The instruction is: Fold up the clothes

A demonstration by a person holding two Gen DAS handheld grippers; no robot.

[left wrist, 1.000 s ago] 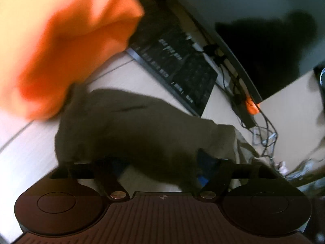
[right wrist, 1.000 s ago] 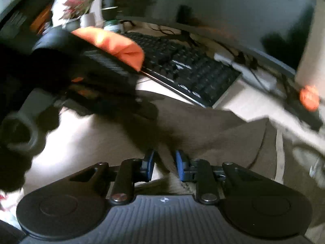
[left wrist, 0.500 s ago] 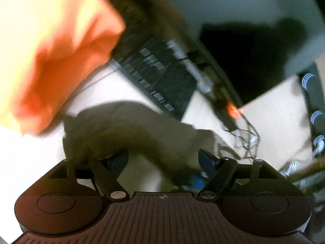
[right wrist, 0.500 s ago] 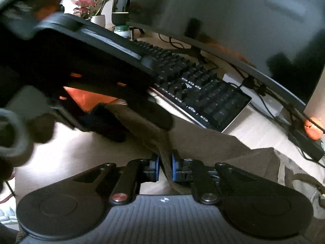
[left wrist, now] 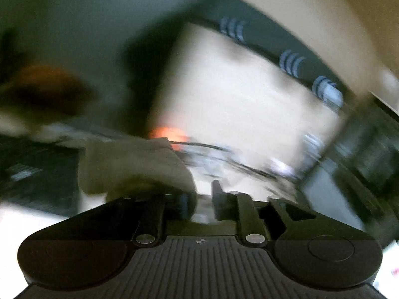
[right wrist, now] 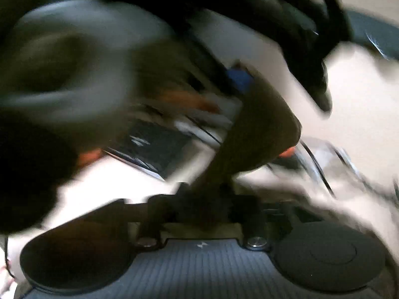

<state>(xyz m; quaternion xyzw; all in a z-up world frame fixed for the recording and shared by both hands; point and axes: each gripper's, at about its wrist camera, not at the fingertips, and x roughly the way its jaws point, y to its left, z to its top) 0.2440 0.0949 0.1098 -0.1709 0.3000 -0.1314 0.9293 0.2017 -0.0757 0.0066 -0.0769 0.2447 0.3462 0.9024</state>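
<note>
1. Plainly, both views are heavily smeared, so only coarse relations can be read.
2. The olive-brown soft cloth garment [left wrist: 134, 167] is seen in the left wrist view bunched at about ten o'clock from the left gripper [left wrist: 199, 200], draped over its left finger; a narrow gap shows between the fingertips, and whether cloth is pinched there cannot be told.
3. In the right wrist view the same garment [right wrist: 259, 134] is drawn up in a taut strip towards twelve o'clock from the right gripper [right wrist: 204, 199], whose tongs appear pressed together on its lower edge.
4. The garment is thus judged to be lifted off the pale wooden desk top [right wrist: 104, 174], not laid flat.
5. A black flat computer keyboard [right wrist: 152, 149] is seen at ten o'clock of the right gripper, and thin dark cables [left wrist: 224, 154] lie at one o'clock of the left.
6. A slip of the cloth from the left side could be caused by a weak hold, spoiling the fold.
7. A hanging hem could be snagged on the cables or keyboard if the garment is lowered too far back.
</note>
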